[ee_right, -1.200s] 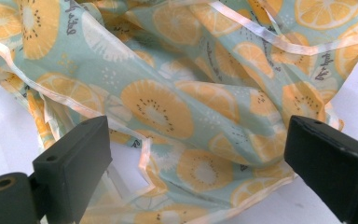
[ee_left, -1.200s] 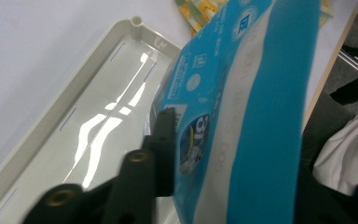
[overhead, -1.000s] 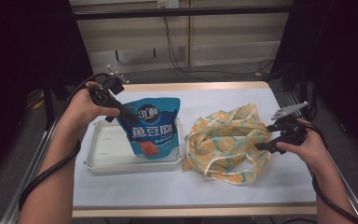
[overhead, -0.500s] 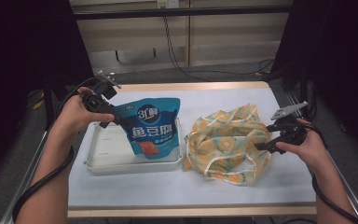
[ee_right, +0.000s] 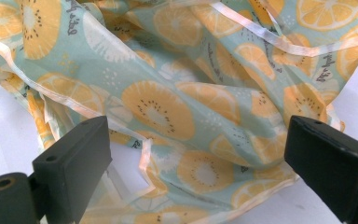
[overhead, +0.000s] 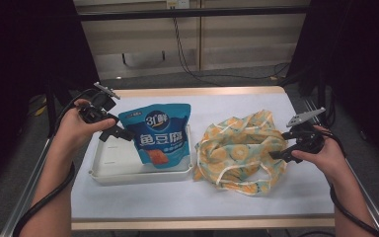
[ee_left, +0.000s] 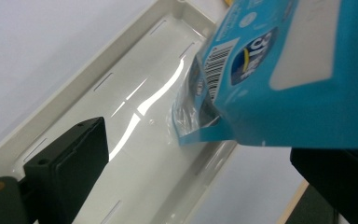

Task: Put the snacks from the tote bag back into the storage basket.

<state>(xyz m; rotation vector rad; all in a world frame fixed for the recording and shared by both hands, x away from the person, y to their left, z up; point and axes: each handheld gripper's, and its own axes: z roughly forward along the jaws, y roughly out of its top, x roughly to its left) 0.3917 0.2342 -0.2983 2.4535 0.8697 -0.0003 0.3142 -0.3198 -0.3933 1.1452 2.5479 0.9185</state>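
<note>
Your left hand-held gripper (overhead: 121, 134): jaws just opened, clear of the snack pouch (overhead: 159, 133) beside them in the tray (overhead: 109, 168), its lower half cut off | your right hand-held gripper (overhead: 282, 154): open at the cloth bag's (overhead: 237, 148) edge, contact unclear.

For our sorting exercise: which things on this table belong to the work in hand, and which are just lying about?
In the work:
blue snack pouch
white tray
fruit-print bag
left gripper, open, beside the pouch
right gripper, open at the bag

Lying about:
cables on the floor beyond the table
</note>
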